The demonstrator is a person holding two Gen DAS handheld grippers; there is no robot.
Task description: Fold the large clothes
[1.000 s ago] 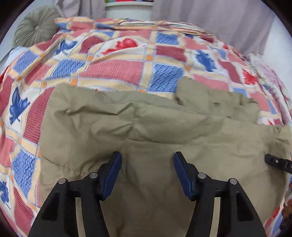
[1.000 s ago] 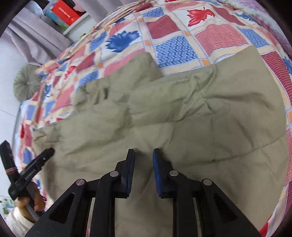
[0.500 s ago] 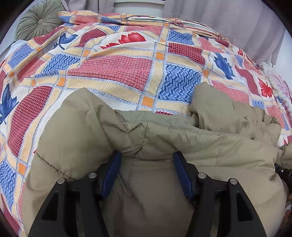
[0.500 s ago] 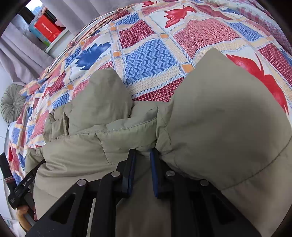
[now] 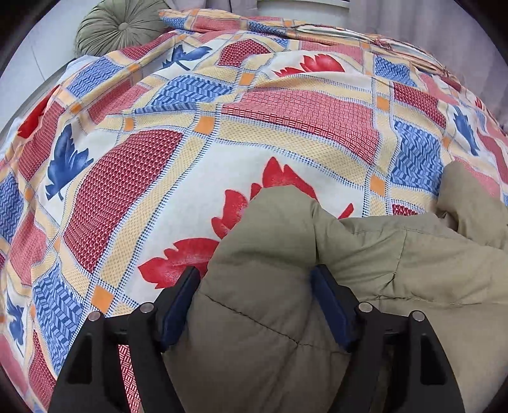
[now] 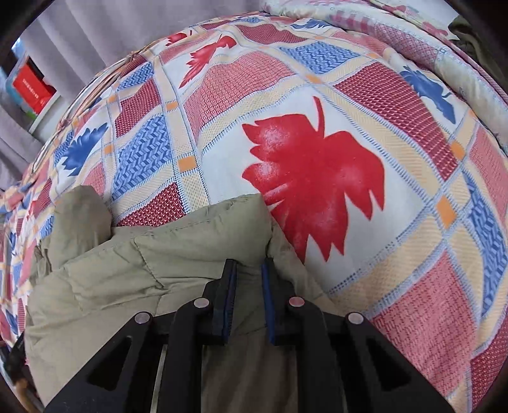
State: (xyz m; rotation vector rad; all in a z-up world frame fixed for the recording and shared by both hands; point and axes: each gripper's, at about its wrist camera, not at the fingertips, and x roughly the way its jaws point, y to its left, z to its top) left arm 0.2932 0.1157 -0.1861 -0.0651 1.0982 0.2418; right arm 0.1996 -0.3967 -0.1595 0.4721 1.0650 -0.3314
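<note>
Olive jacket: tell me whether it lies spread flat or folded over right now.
Folded over. The olive jacket lies bunched in a doubled, puffy layer across the patterned bedspread, its edge rolled forward.

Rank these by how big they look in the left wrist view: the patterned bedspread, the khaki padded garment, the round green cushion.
1. Patterned bedspread
2. Khaki padded garment, enlarged by nearness to the camera
3. Round green cushion, farthest away, so its true size is unsure
</note>
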